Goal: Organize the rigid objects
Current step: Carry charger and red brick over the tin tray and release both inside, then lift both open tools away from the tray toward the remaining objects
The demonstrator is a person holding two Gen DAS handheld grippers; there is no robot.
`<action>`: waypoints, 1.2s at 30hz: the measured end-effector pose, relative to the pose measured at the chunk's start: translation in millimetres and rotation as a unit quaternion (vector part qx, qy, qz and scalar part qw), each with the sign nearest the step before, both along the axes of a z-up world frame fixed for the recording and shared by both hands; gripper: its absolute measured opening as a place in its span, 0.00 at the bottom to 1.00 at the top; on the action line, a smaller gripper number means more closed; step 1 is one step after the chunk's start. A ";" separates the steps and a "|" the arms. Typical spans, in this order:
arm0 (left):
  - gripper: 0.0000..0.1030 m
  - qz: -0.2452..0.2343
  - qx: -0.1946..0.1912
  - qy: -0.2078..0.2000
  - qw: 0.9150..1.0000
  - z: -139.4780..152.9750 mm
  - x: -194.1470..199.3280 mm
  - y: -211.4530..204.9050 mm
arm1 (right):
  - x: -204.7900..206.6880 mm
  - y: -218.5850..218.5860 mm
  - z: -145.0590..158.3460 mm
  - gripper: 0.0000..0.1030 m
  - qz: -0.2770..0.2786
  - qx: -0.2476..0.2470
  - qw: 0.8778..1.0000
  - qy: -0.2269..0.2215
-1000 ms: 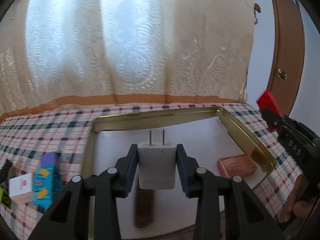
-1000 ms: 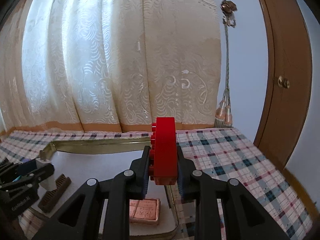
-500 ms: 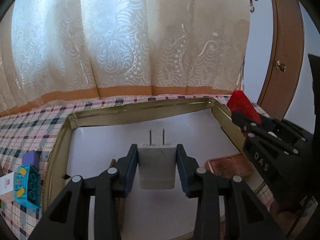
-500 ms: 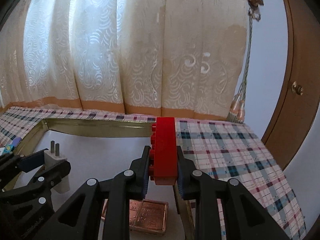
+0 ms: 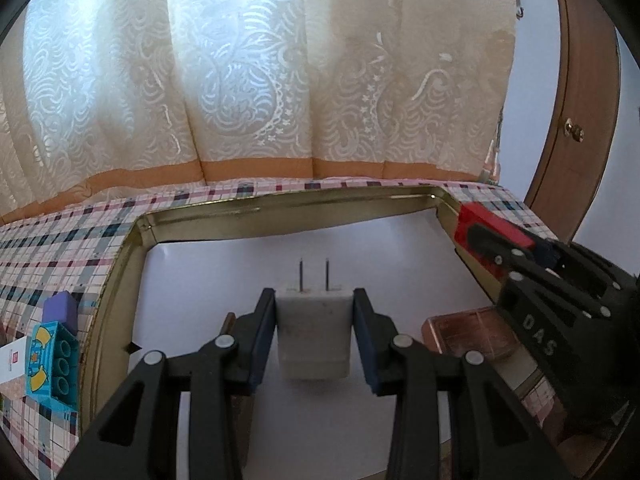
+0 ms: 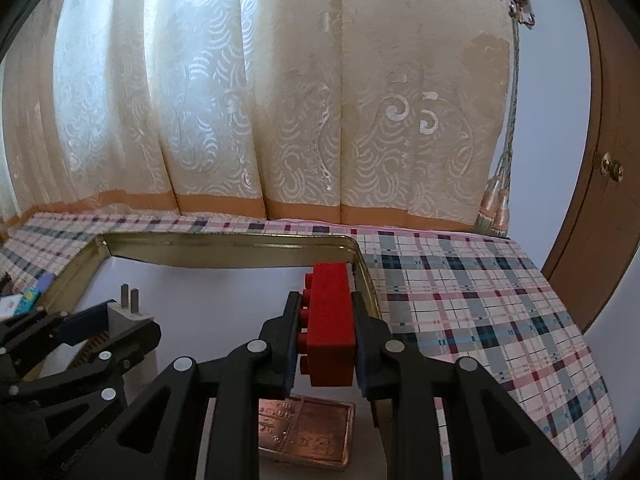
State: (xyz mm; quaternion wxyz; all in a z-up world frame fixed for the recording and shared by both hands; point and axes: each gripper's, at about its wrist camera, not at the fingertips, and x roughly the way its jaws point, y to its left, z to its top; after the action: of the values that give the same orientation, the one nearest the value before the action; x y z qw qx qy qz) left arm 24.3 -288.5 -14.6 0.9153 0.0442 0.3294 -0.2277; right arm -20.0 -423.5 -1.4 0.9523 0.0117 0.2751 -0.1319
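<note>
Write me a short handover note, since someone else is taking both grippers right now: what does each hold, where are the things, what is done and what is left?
Left tongs: shut on the white plug adapter, prongs pointing away, held above the white floor of the gold-rimmed tray.
Right tongs: shut on the red building block, held over the tray's right side.
Already in the tray: the copper-coloured tin near its right wall, and a brown ridged piece under the left tongs.
Not in the tray: the teal block, purple block and a white box, on the checked cloth to its left.
Left to do: set down the adapter and red block, then probably fetch those three.
</note>
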 end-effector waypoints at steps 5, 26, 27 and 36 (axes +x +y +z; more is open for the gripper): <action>0.93 0.012 -0.017 -0.046 0.999 10.9 -15.3 8.3 | -12.0 -2.1 6.6 0.36 -0.011 0.008 0.999 -0.036; 1.00 0.147 -0.024 -0.173 0.974 29.8 -30.6 80.8 | -71.0 -28.3 32.3 0.72 -0.162 0.003 0.967 -0.197; 1.00 0.153 -0.016 -0.181 0.971 30.6 -31.1 82.8 | -71.8 -26.6 33.1 0.72 -0.162 0.000 0.966 -0.200; 1.00 0.154 -0.020 -0.156 0.975 26.6 -31.3 109.7 | -66.3 -24.3 30.7 0.72 -0.207 -0.047 0.972 -0.102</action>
State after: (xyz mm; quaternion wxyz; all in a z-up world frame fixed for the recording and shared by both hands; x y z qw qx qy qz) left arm -7.0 -178.8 11.9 0.9802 0.0099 0.1805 -0.0804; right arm -86.3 -447.8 29.3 0.9266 0.0373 0.1621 -0.3374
